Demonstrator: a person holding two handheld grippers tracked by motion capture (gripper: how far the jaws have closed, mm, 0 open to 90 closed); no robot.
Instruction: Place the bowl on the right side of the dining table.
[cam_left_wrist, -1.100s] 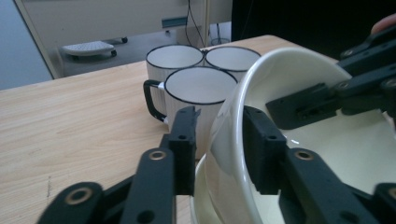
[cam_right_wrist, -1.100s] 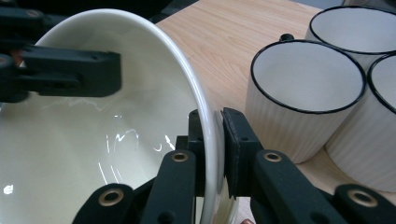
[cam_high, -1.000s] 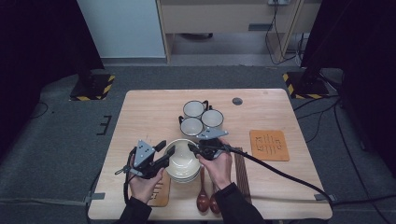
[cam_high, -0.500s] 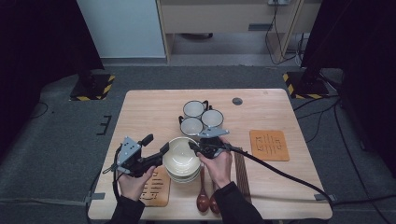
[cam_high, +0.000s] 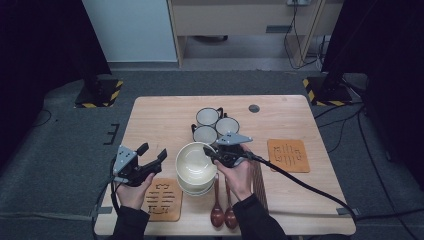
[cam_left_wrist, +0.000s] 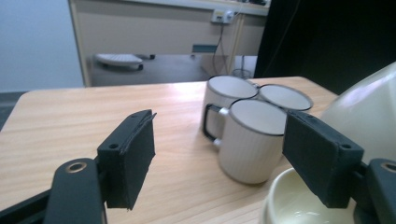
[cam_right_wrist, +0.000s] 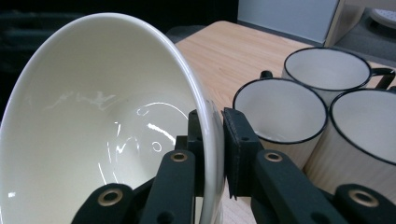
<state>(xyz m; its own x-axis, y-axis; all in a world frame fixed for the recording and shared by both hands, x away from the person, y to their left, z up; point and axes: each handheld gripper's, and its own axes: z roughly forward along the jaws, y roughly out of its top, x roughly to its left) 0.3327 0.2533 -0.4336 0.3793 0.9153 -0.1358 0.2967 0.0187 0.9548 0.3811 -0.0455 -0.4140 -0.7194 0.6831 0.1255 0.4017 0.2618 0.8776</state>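
Observation:
A cream bowl (cam_high: 194, 159) is held tilted just above a stack of like bowls (cam_high: 196, 189) near the table's front edge. My right gripper (cam_high: 208, 152) is shut on the top bowl's right rim. In the right gripper view, my right gripper (cam_right_wrist: 212, 135) has its pads pressed on both sides of the bowl's wall (cam_right_wrist: 102, 116). My left gripper (cam_high: 153, 150) is to the left of the bowls and apart from them. Its jaws have just been opening, and nothing is between them. In the left gripper view, my left gripper (cam_left_wrist: 222, 140) faces the mugs, with the bowl (cam_left_wrist: 369, 112) at the right.
Three white mugs (cam_high: 207, 116) (cam_high: 227, 126) (cam_high: 205, 134) stand close behind the bowls. An orange mat (cam_high: 287, 155) lies to the right, another (cam_high: 162, 199) at the front left. Two brown spoons (cam_high: 217, 210) and dark chopsticks (cam_high: 257, 182) lie by my right hand.
My left gripper has opened, drawn away from the bowls and moved left. The right gripper has kept its hold on the top bowl without moving.

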